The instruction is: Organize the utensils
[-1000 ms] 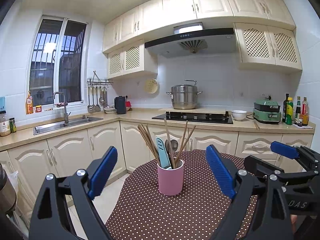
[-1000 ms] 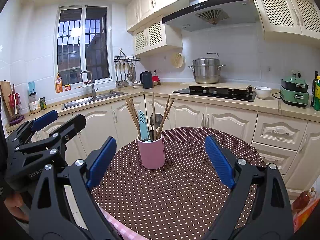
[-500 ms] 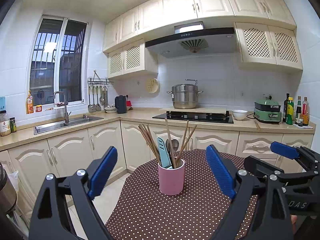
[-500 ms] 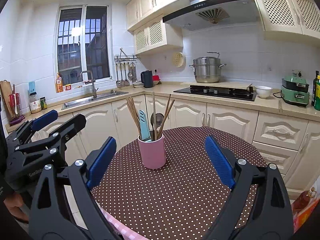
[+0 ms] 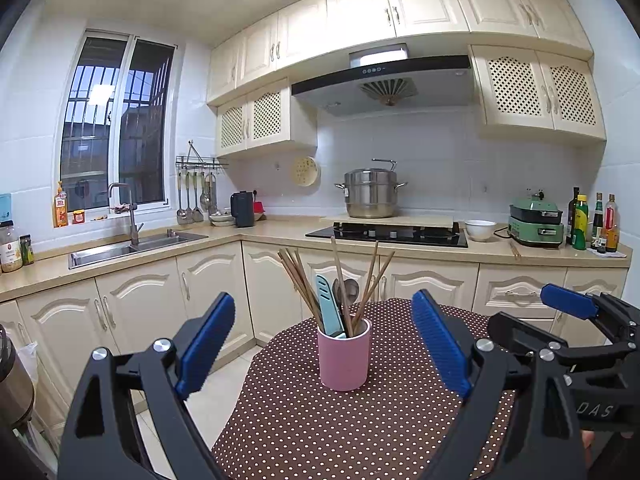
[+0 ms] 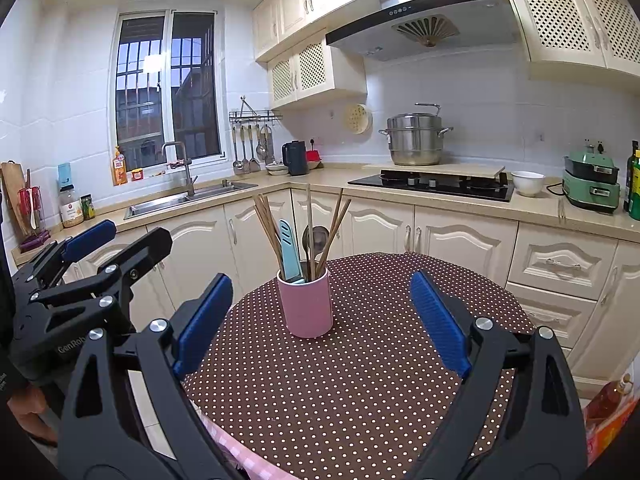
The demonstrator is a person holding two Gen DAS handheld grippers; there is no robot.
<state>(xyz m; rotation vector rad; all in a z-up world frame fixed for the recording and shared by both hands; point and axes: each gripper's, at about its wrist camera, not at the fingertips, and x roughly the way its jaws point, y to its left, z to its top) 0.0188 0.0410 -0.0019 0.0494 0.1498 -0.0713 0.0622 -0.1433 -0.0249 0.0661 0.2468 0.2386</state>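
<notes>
A pink cup (image 5: 344,354) stands upright on the round table with the brown dotted cloth (image 5: 340,432). It holds several wooden chopsticks (image 5: 298,276), a light blue knife (image 5: 329,306) and a metal spoon (image 5: 347,290). The cup also shows in the right wrist view (image 6: 310,306). My left gripper (image 5: 324,346) is open and empty, held back from the cup. My right gripper (image 6: 322,322) is open and empty, also short of the cup. Each gripper shows at the edge of the other's view, the right one (image 5: 568,320) and the left one (image 6: 90,264).
Cream cabinets and a beige counter (image 5: 260,236) run behind the table. On it are a sink (image 5: 132,246), a hob with a steel pot (image 5: 371,194), a white bowl (image 5: 480,229), a green cooker (image 5: 536,222) and bottles (image 5: 592,220).
Both views have drifted very slightly; the cup sits a touch further right in each view. The grippers stay open and nothing on the table moved.
</notes>
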